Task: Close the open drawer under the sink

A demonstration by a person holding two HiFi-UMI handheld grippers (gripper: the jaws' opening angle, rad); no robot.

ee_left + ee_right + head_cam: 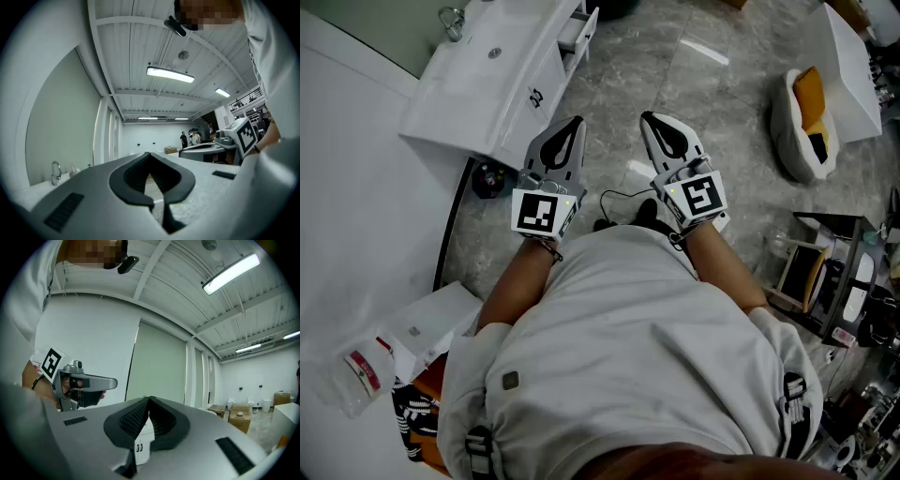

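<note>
The white sink cabinet [520,89] stands at the upper left of the head view, with a faucet [450,21] on top. A drawer [578,30] juts out of its far end. My left gripper [574,120] hovers beside the cabinet's front, apart from it. My right gripper [647,116] is level with it over the floor. Both have their jaws shut with nothing between them. In the left gripper view the tips [150,153] meet, and the faucet [56,171] shows at the left. In the right gripper view the tips [149,398] meet, and the cabinet [143,441] shows behind them.
A white bag with orange contents [806,122] and a white box [853,66] sit on the grey floor at the right. A cluttered rack [844,291] stands lower right. A black cable [623,202] lies by my feet. Papers [422,323] lie at the lower left.
</note>
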